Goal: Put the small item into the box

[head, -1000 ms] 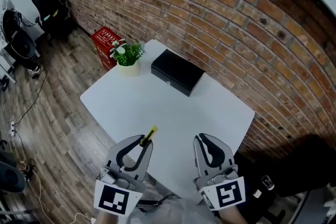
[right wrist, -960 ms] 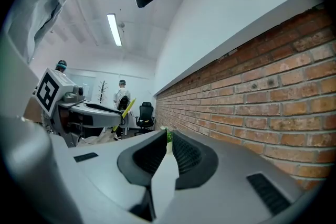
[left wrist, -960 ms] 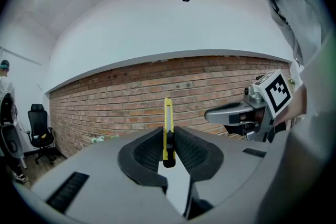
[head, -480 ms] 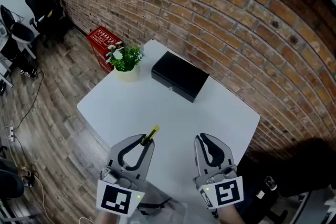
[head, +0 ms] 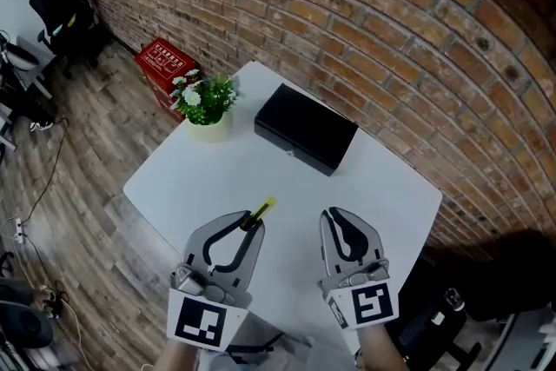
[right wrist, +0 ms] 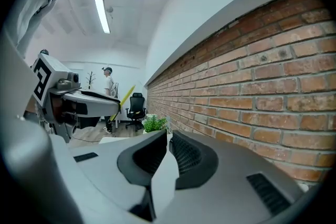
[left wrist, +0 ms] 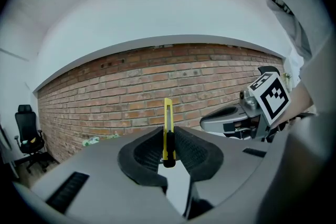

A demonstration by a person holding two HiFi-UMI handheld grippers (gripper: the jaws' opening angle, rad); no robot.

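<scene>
A flat black rectangular box [head: 306, 129] sits lid down at the far side of the white square tabletop [head: 261, 174], close to the red brick wall [head: 391, 22]. With the lid closed, I cannot see what is in it. To its left, near the tabletop's far corner, a pale round pot [head: 209, 127] holds a green plant with white flowers [head: 206, 94]. A red crate with white print [head: 164, 67] stands on the wooden plank floor [head: 82, 143] beyond that corner; I cannot make out its contents.

My left claw [left wrist: 168, 136] is clamped on a slim yellow utility knife with a black slider [left wrist: 167, 131]. The jaws pinch its lower end, and the yellow blade end sticks out past the tips towards the box. The knife is above the near part of the tabletop, well apart from the box. My right claw [right wrist: 167, 134] has its jaws drawn together with nothing between them, and it is level with the left one, just beside it.

Against the head view of a second ago, both claws stand higher in the frame and further in over the tabletop, nearer the box. The knife is in the same grip. The box lid is closed as before, and the pot has not shifted on the tabletop.
</scene>
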